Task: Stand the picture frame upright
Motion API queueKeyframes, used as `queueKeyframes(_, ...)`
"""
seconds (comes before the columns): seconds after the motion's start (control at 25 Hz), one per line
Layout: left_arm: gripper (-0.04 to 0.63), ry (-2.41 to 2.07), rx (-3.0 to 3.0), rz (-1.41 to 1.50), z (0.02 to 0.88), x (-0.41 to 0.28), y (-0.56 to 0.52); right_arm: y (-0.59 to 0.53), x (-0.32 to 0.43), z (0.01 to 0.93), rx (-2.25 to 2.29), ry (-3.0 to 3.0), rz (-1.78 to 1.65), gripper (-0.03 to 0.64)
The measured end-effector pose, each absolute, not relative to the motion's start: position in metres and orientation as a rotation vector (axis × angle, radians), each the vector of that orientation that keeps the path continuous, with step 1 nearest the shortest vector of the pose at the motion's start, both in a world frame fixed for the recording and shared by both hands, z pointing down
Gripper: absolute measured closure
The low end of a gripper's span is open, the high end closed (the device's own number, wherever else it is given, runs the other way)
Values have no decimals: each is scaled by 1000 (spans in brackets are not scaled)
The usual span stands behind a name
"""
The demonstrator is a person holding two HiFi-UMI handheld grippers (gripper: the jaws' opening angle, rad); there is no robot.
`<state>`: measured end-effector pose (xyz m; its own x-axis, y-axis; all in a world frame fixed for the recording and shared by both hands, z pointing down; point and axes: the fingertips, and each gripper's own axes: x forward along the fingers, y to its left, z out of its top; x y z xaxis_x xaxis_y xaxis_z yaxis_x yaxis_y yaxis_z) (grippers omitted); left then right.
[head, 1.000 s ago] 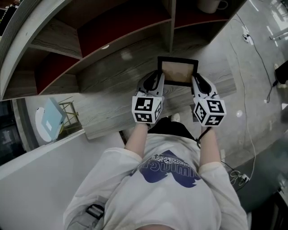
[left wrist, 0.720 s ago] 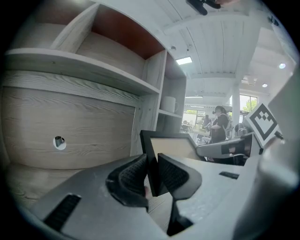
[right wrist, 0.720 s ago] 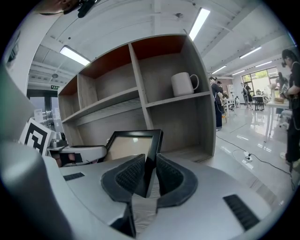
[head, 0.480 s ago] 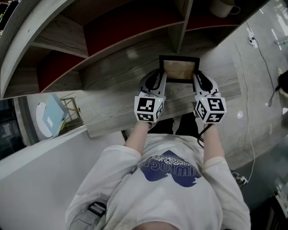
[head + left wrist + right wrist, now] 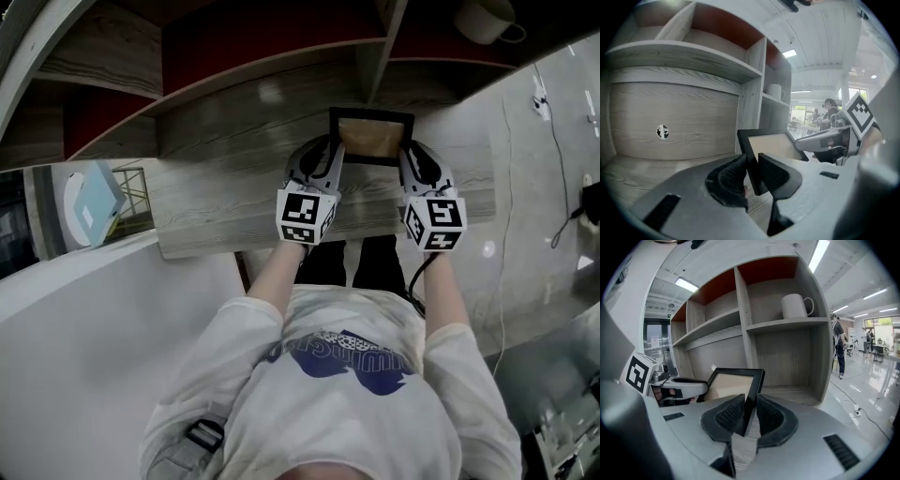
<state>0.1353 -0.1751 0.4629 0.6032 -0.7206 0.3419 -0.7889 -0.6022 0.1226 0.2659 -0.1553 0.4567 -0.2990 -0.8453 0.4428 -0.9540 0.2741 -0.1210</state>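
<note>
The person wears a white short-sleeved T-shirt with a blue heart print and dark trousers. The left gripper and right gripper are grey shells with black ribbed pads. Each carries a white cube of black square markers. A black cable hangs from the right one.

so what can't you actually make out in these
- picture frame: its back and any stand face away in every view.
- whether its bottom edge touches the shelf: left gripper and right gripper cover it in head view.
- round mark on the back panel: too small, left gripper view.
</note>
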Motion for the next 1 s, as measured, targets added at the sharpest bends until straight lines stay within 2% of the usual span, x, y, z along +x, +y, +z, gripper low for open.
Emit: queueKeyframes(1.0,505,-1381,2559,477,516,152,-208,-207,279,519,1454,-2212,357,535)
